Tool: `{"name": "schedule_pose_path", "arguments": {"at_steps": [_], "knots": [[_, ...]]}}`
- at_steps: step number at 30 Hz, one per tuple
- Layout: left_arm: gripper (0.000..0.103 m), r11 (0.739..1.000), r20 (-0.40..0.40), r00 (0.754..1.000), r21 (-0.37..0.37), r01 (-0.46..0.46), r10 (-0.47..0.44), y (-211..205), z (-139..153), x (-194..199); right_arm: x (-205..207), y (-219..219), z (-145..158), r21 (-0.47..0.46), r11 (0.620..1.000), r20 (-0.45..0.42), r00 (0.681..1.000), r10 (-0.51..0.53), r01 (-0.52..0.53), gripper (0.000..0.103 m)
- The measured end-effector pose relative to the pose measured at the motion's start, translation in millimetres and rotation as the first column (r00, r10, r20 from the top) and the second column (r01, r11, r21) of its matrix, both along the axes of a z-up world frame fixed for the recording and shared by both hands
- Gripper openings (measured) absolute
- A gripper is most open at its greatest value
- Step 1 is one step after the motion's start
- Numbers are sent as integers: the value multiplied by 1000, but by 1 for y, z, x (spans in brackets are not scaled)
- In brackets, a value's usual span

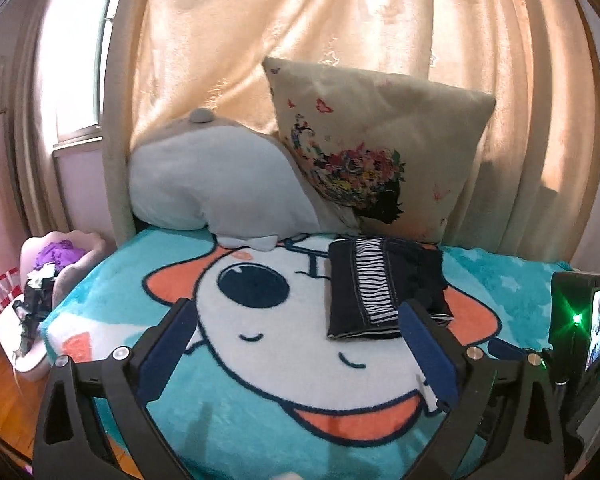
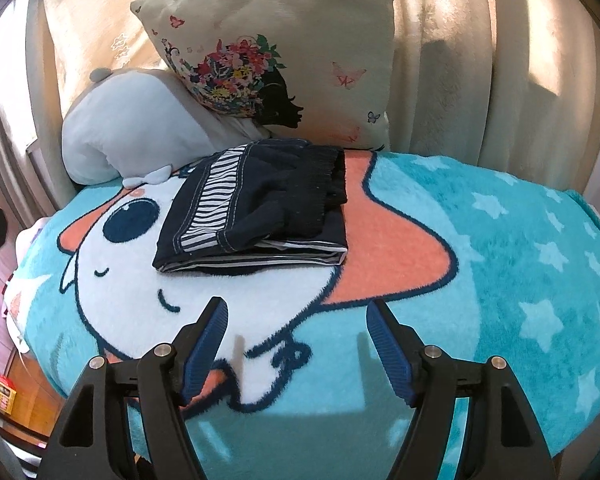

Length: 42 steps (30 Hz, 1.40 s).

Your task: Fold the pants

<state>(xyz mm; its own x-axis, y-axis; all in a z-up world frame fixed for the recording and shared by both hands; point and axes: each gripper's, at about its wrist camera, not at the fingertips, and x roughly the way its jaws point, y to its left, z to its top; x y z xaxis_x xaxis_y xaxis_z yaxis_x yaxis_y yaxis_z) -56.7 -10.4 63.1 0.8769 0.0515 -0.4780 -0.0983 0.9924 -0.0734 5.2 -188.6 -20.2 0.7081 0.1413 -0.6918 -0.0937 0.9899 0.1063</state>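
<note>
The dark navy pants (image 1: 384, 288) with a black-and-white striped band lie folded into a compact rectangle on the teal cartoon blanket (image 1: 260, 420). They also show in the right wrist view (image 2: 260, 208), near the pillows. My left gripper (image 1: 296, 312) is open and empty, above the blanket just in front of the pants; its right finger overlaps the pants' near corner in view. My right gripper (image 2: 296, 312) is open and empty, a short way in front of the pants, apart from them.
A floral cushion (image 1: 380, 148) and a pale blue plush pillow (image 1: 212, 184) lean on the beige curtain behind the pants. A pink chair with purple cloth (image 1: 56, 264) stands left of the bed. The other gripper's body with a green light (image 1: 576, 320) is at the right.
</note>
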Motion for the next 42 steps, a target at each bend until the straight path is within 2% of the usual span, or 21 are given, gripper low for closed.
{"name": "schedule_pose_path", "arguments": {"at_steps": [6,15,24,30,34,42], "knots": [[101,1000,-71,997,4,10,-10,-1,-7,6,0,5,-1,-20,1000,-13,1000,7,-7,77],[101,996,-190,978,-63,70,-80,-1,-26,19,6,-1,-9,-75,997,-68,997,-27,22,77],[101,988,-244,963,-128,83,-112,9,-40,33,15,-1,-15,-84,996,-81,996,-47,40,78],[101,988,-226,969,-142,68,-99,18,-45,37,18,5,-22,-70,997,-55,998,-42,38,80],[101,984,-249,962,-164,76,-115,22,-50,45,24,15,-31,-87,996,-86,996,-11,3,80],[101,977,-293,944,-190,96,-150,20,-63,57,31,18,-31,-92,996,-81,997,-8,1,81]]}}
